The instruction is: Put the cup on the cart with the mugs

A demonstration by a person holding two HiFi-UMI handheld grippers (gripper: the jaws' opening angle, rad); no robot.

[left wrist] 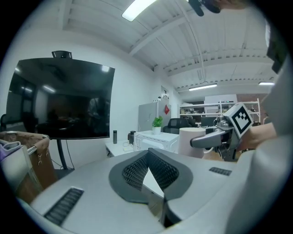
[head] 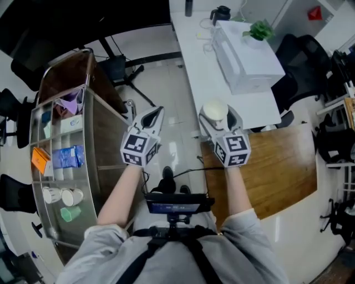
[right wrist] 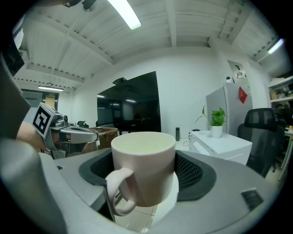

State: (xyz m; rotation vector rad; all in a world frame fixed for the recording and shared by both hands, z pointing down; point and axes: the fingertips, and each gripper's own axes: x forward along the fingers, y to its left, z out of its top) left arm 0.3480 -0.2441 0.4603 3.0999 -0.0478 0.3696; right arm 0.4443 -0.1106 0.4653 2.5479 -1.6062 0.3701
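Gripping a cream mug point(right wrist: 145, 169), the right gripper point(head: 217, 123) has its fingers point(right wrist: 192, 176) spread wide on it; left gripper point(left wrist: 147, 157) fingers clenched, empty.

I read the cup point(right wrist: 144, 169) as cream with a faint pink cast. The left gripper point(head: 154, 114) and right gripper point(head: 217, 119) are grey, with black-and-white square markers. On the silvery cart point(head: 95, 166), white mugs point(head: 61, 196) and a green tumbler point(head: 70, 214) sit at its near end; an orange pack point(head: 40, 159) and a blue pack point(head: 67, 157) lie mid-shelf.

A white box point(head: 247, 58) fills the right edge of the white counter point(head: 202, 83), with a small green plant point(head: 259, 29) on its far end. A dark kettle point(head: 221, 12) stands near the counter's far edge.
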